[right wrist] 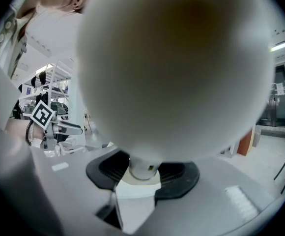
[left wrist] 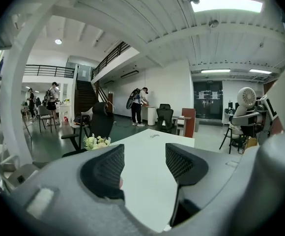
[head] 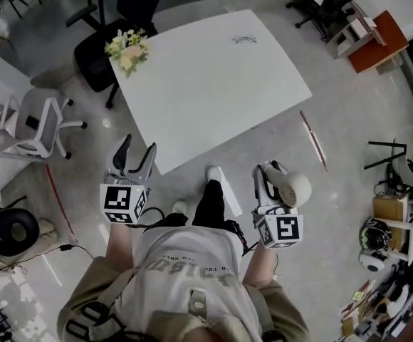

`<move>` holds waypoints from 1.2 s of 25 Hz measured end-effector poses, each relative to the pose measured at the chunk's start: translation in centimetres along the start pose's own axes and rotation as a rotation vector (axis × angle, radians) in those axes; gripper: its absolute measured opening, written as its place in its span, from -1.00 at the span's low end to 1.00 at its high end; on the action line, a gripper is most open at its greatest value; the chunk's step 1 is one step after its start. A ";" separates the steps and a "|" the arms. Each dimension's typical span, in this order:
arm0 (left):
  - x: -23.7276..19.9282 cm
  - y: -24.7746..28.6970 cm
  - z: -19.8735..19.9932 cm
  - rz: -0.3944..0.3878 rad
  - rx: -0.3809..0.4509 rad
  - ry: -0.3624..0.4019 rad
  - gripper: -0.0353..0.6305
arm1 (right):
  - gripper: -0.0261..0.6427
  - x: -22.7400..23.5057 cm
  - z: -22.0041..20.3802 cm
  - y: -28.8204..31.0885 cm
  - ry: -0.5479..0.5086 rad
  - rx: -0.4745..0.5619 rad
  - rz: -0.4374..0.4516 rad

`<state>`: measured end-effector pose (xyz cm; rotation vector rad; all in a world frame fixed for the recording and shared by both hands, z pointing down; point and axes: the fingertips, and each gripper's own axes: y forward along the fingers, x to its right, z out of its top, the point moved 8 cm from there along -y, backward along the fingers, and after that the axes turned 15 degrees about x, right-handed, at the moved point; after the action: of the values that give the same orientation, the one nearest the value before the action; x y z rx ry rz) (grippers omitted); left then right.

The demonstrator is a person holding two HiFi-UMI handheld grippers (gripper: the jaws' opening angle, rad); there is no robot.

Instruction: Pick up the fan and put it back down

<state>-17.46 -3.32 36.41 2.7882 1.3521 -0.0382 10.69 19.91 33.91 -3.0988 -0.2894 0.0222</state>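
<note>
**Task object.** The fan (head: pixel 294 189) is off the table (head: pixel 213 84). It is carried in the right gripper (head: pixel 269 180), over the floor (head: pixel 278 141), to the right of the person's feet and short of the table's near edge.

**Jaws.**
- Right gripper (right wrist: pixel 143 175): the jaws are partly closed, with both pads pressed on the fan's thin stem (right wrist: pixel 143 168). The fan's round head (right wrist: pixel 177 68) stands above them.
- Left gripper (left wrist: pixel 145 168): the jaws are wide apart and nothing is between them. Only the table top (left wrist: pixel 152 151) shows through the gap.

**Edges and room.**
- In the head view, the table's near corner points at the person.
- The left gripper (head: pixel 138 150) has its tips just beside that corner, at the left near edge.
- The table top is almost bare. Flowers (head: pixel 128 48) sit at its left corner, and glasses (head: pixel 244 39) lie near the far edge.
- A black chair (head: pixel 96 55) and a grey chair (head: pixel 39 123) stand close to the table's left side.
- To the right of the table the floor is open as far as a red tape line (head: pixel 313 140).

**Hidden or unclear.**
- In the right gripper view the fan's head fills most of the picture. The table cannot be seen there.
- The fan's base, below the pads, is cut off.
- The fan's front face and blades cannot be made out in any view.
- The person's forearms are mostly covered by the torso and the marker cubes (head: pixel 123 203).
</note>
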 end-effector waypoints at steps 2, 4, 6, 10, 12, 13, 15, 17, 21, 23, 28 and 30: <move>0.5 1.9 0.2 0.015 0.007 -0.007 -0.07 | -0.43 1.5 0.2 1.8 -0.011 -0.003 0.034; 1.2 4.1 0.7 0.029 0.023 -0.007 -0.07 | -0.43 3.4 0.6 3.8 -0.023 0.004 0.063; 1.7 6.3 1.3 0.044 0.042 -0.007 -0.07 | -0.43 5.6 1.1 6.0 -0.017 0.023 0.082; 2.5 9.7 2.4 0.088 0.062 -0.006 -0.07 | -0.43 9.5 2.2 10.2 -0.015 0.060 0.121; 2.7 11.2 2.8 0.117 0.067 -0.003 -0.07 | -0.43 11.1 2.6 12.0 -0.016 0.065 0.145; 2.9 11.9 3.0 0.130 0.070 -0.001 -0.07 | -0.43 11.9 2.7 12.9 -0.018 0.068 0.157; 3.2 13.5 3.2 0.151 0.079 0.003 -0.07 | -0.43 13.3 2.7 14.6 -0.021 0.077 0.182; 3.7 15.0 3.4 0.170 0.087 0.008 -0.07 | -0.43 14.7 2.7 16.1 -0.023 0.084 0.205; 4.7 17.3 3.5 0.203 0.093 0.014 -0.07 | -0.43 17.1 2.4 18.5 -0.015 0.079 0.238; 5.1 18.1 3.3 0.214 0.087 0.014 -0.07 | -0.43 18.0 2.0 19.3 -0.012 0.080 0.252; 5.3 19.1 2.5 0.239 0.054 0.009 -0.07 | -0.43 19.3 0.9 21.7 -0.005 0.053 0.276; 5.2 19.1 2.0 0.245 0.031 0.005 -0.07 | -0.43 19.4 0.4 22.6 -0.002 0.040 0.283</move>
<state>0.76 -11.16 34.76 2.9582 1.0100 -0.0439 33.92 1.29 32.64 -3.0711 0.1489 0.0370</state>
